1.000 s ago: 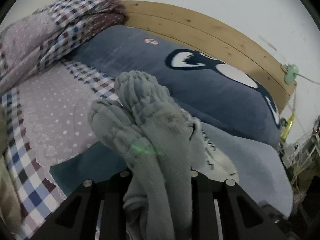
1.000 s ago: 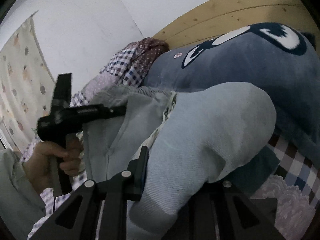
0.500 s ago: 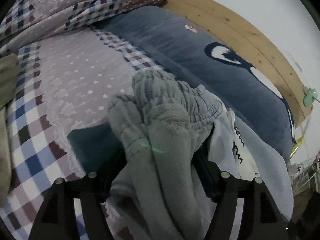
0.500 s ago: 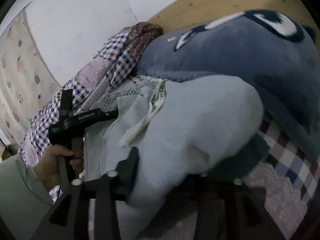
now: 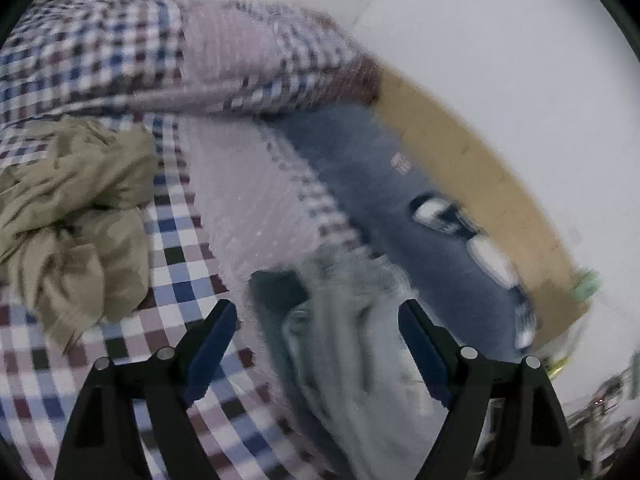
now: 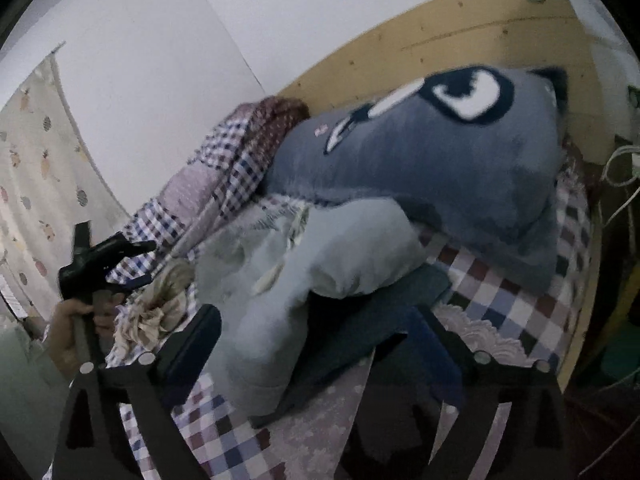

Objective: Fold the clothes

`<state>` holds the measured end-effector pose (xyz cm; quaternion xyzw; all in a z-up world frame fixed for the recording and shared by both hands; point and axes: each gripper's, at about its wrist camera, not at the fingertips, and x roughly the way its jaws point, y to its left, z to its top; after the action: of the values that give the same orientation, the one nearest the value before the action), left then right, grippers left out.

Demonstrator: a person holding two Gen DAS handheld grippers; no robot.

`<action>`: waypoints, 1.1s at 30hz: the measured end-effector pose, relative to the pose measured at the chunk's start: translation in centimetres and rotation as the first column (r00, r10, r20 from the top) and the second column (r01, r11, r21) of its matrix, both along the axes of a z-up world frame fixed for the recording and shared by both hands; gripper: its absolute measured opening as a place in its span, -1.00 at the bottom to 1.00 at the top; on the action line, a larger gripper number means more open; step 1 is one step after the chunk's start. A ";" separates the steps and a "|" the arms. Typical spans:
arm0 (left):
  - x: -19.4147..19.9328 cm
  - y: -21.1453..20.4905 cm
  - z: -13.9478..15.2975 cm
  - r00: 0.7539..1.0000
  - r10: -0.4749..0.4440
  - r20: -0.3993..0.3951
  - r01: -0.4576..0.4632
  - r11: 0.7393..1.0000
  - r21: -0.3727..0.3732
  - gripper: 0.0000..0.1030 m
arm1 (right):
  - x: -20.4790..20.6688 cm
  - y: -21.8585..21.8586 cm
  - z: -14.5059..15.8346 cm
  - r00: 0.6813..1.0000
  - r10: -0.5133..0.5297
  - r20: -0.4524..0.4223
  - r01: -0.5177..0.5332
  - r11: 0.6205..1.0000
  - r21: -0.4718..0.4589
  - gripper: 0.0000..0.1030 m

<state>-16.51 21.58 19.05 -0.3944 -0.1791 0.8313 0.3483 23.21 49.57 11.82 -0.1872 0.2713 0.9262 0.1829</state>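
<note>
Left claw (image 5: 316,320) spread wide, its jaws having just been opening; the pale grey garment (image 5: 360,340) lies on the bed beyond and partly between the tips, but the pads do not press on it. View blurred. Right claw (image 6: 316,328) likewise spread, jaws having just been opening; the same garment (image 6: 320,264) sits folded in a soft heap ahead of the tips, free of both pads. Garment rests on top of a dark teal folded item (image 6: 360,320), both lying on the checked bedspread (image 6: 520,300) just in front of a large grey-blue plush pillow (image 6: 440,168) with a cartoon eye. Pillow leans against a wooden headboard (image 6: 440,36). A white drawstring or label (image 6: 276,272) shows on the garment's upper face. A crumpled beige garment (image 5: 72,216) lies well to the left on the bedspread, apart from the folded pile. A bunched checked quilt (image 5: 160,52) is heaped at the head of the bed beside the pillow. In the right wrist view, a hand (image 6: 76,328) grips the handle of the left claw at the left edge, with a pale sleeve below it. White wall (image 6: 160,40) behind; a patterned curtain (image 6: 32,160) hangs at far left.
</note>
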 end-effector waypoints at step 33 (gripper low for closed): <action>33.8 -28.8 6.5 0.760 0.486 -0.431 -0.552 0.833 -0.035 0.99 | 4.2 -25.2 16.1 0.874 0.453 -0.177 -0.359 0.846 0.394 0.99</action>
<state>17.32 -7.22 25.52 -0.1750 -0.1385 0.9696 0.1001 27.36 24.39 27.89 -0.0806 0.0785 0.9933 -0.0266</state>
